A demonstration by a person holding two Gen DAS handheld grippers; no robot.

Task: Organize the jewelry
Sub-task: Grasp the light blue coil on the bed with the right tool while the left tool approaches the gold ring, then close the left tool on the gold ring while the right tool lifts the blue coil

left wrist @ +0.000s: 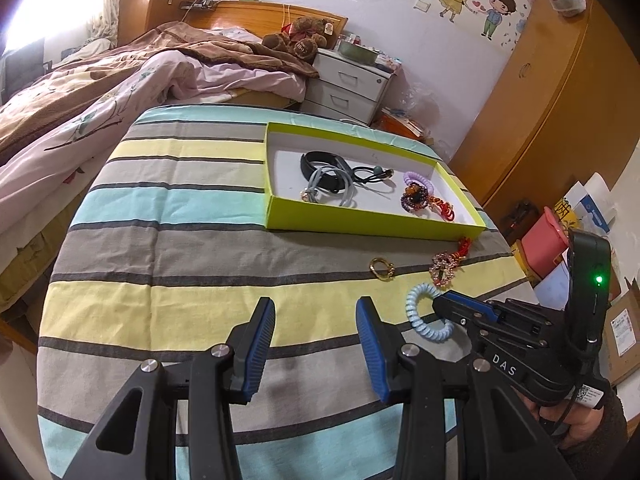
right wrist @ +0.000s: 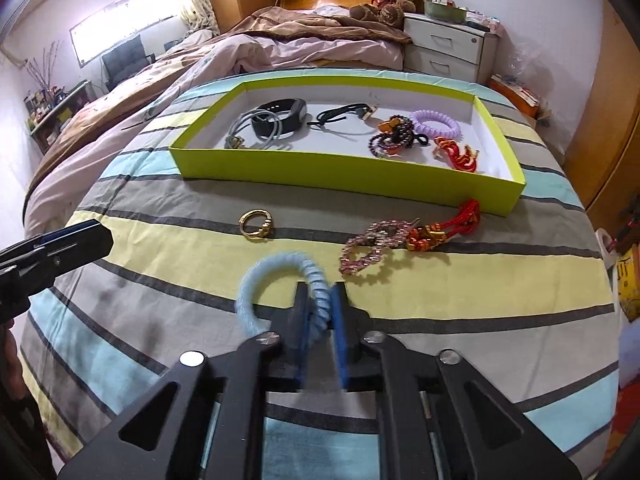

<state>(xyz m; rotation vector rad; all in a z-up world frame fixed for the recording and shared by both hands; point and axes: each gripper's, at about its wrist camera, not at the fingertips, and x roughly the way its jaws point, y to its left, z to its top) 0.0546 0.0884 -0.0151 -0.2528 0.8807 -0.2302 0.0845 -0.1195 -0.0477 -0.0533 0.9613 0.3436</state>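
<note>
Striped cloth (right wrist: 160, 264) over counter, bed (right wrist: 280, 48) behind. Right gripper (right wrist: 320, 312) jaws clamped on pale blue coil hair tie (right wrist: 276, 276), near front edge. Left gripper (left wrist: 316, 336) jaws apart, empty. Gold ring (right wrist: 256, 222) and beaded bracelet (right wrist: 372, 246) lying before green tray (right wrist: 344, 180).

One green box (right wrist: 340, 176) sits at twelve o'clock on the one striped cloth (right wrist: 160, 264). Two coil hair ties: a blue one (right wrist: 280, 280) at six o'clock, a purple one (right wrist: 434, 120) in the box. One gold ring (right wrist: 256, 224) at ten o'clock. One black watch band (right wrist: 280, 116). Two red knotted cords (right wrist: 456, 152).
</note>
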